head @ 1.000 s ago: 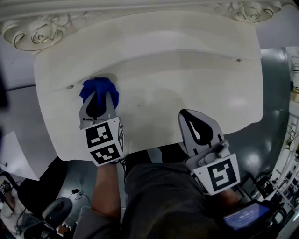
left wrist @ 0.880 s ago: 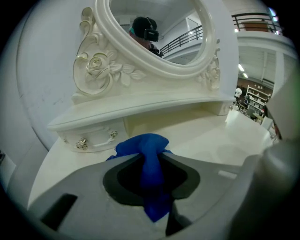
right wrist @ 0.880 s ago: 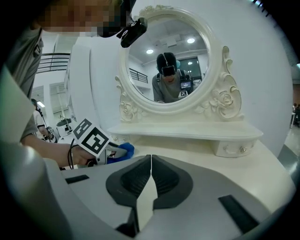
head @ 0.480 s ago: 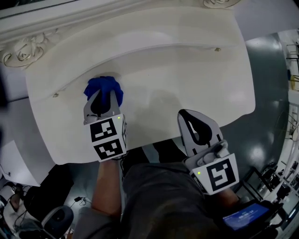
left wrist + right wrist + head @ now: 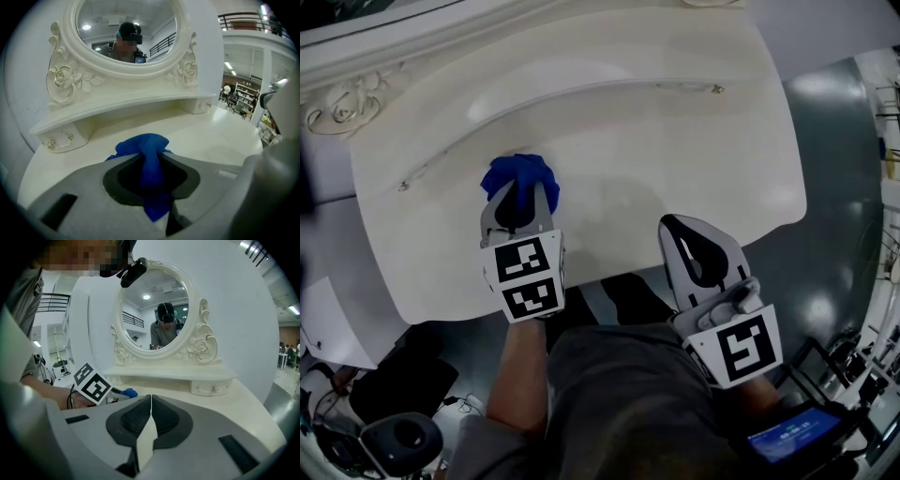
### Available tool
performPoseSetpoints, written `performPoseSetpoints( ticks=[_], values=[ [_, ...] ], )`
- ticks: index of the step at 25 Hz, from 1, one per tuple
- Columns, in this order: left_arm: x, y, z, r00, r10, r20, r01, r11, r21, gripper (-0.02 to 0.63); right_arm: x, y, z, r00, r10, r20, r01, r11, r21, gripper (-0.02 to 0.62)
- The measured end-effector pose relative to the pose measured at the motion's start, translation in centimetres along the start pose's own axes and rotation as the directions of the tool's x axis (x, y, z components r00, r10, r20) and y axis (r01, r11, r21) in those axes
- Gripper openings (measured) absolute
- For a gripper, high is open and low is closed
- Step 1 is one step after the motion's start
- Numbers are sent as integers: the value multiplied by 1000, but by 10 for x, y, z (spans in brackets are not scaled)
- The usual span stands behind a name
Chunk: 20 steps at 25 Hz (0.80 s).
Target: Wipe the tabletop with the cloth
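The crumpled blue cloth (image 5: 517, 170) sits on the glossy white dressing-table top (image 5: 675, 131), left of middle, pinched tight in the left gripper (image 5: 521, 187), while the right gripper (image 5: 673, 227) hangs by the front edge, jaws squeezed together on nothing.

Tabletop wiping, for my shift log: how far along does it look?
Done: the blue cloth is clamped in the left gripper. In hand: it rests on the left part of the tabletop. Left: no wiped area shows, so the remaining surface cannot be judged; the right gripper is shut and empty.
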<state>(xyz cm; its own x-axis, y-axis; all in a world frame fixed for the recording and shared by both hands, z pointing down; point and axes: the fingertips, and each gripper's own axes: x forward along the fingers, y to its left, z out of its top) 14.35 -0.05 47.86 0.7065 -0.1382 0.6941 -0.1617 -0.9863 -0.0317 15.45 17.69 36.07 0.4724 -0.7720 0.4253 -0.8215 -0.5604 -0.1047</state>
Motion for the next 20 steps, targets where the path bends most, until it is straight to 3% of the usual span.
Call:
performPoseSetpoints(
  ticks=[15,20],
  values=[
    [-36,-43,-31,1000,-15,16,15,1000,-14,94,6,14,-10,995,96,-21,-97,995,-28,15],
    [-48,-57,-45,998,-58,17,58,998,-36,94,16,21,-4,994,109,-29,-111,992,-54,15]
  ],
)
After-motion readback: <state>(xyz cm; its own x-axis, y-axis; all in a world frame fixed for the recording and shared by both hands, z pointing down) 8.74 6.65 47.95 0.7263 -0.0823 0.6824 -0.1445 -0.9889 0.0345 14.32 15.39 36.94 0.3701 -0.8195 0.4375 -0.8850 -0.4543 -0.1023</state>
